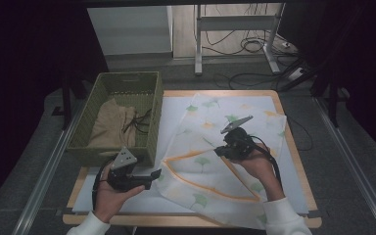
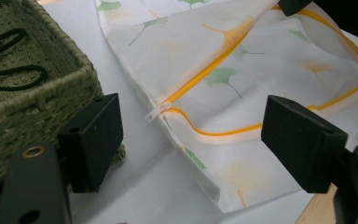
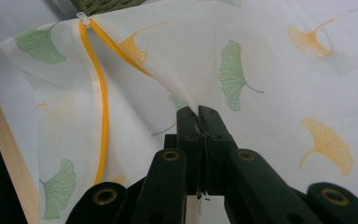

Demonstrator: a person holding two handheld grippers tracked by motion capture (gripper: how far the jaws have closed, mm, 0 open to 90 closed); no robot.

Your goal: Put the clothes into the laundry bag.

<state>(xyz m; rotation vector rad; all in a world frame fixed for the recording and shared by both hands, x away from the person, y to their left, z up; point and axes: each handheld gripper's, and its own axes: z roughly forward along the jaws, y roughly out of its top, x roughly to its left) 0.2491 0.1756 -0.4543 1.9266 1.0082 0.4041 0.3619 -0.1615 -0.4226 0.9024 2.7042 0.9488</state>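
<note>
Left hand-held gripper [image 1: 155, 175] is held at 7 o'clock on the counter [image 1: 293, 147], jaws spread wide with nothing between them. It is pointed toward 3 o'clock, just short of the near-left edge of the mesh laundry bag [image 1: 210, 161]. In the left gripper view the bag's white zipper pull [image 2: 157, 111] is seen between the two black pads [image 2: 93, 140], farther off and untouched.

Right hand-held gripper [image 1: 221, 152] is held at 5 o'clock, jaws pressed together and pinching a fold of the bag's fabric. In the right gripper view the fabric [image 3: 186, 100] is seen drawn up into a ridge that runs from the jaw tips out to the zipper pull [image 3: 84, 18].

The bag is spread across the centre of the counter, from 6 o'clock up to 1 o'clock, on a white sheet [image 1: 171, 110]. It is white, printed with green and orange ginkgo leaves. Its orange zipper [image 1: 196, 183] is open, with both tracks traced as a loop in the near half.

A green woven basket [image 1: 154, 105] is set at 10 o'clock, its right wall just beside the bag's left edge. A tan cloth [image 1: 108, 125] and a black cord [image 1: 139, 122] are seen inside it.

Beyond the counter at 12 o'clock, a metal desk frame [image 1: 198, 39] and loose cables [image 1: 254, 46] are seen on the floor.
</note>
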